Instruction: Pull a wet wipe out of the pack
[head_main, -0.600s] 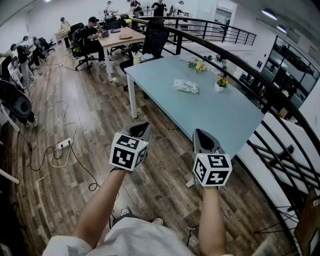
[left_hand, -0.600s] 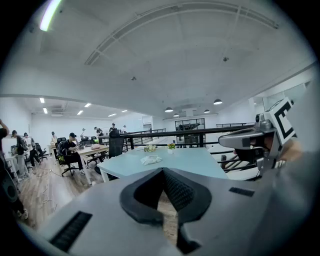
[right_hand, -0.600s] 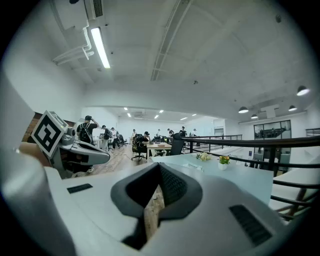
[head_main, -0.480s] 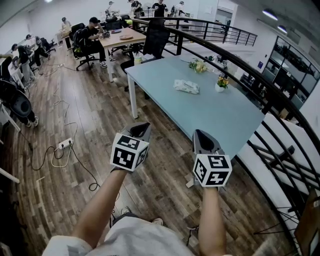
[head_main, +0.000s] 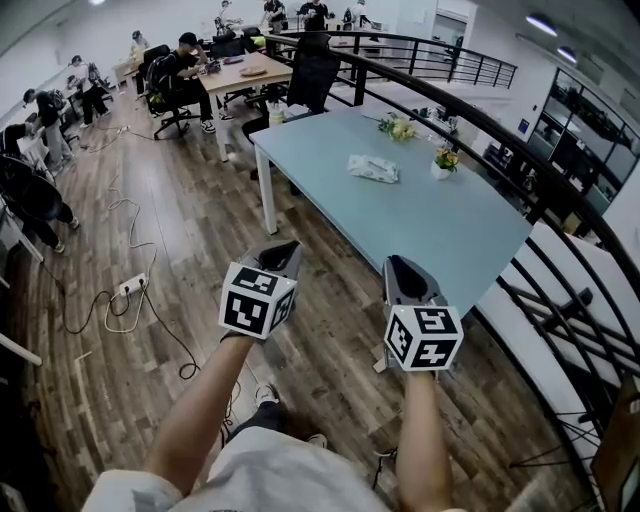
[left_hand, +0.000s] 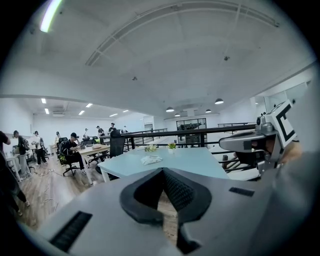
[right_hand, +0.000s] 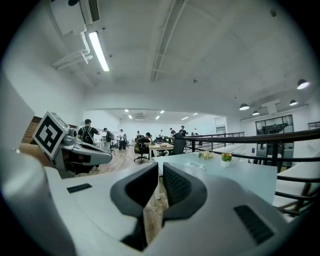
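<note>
Over a wood-plank floor (head_main: 190, 240), a smooth, pale blue rectangular counter (head_main: 430, 215) on white legs runs toward 1 o'clock. The left claw (head_main: 280, 250) and right claw (head_main: 405, 268) are held before its near end, ribbed black pads closed together on nothing. At 12 o'clock the crinkled, whitish wet wipe pack (head_main: 373, 168) lies flat on the counter, well apart from both.

On the worktop (head_main: 430, 225), the wipe pack (head_main: 373, 168) is showing too small for its print or opening to be read. The right gripper (head_main: 403, 266) is covering part of the worktop's near edge. Beyond the worktop, seated people (head_main: 185, 62) are appearing too tiny for detail. The picture's bottom edge is cutting off the person's forearms (head_main: 205, 400).
</note>
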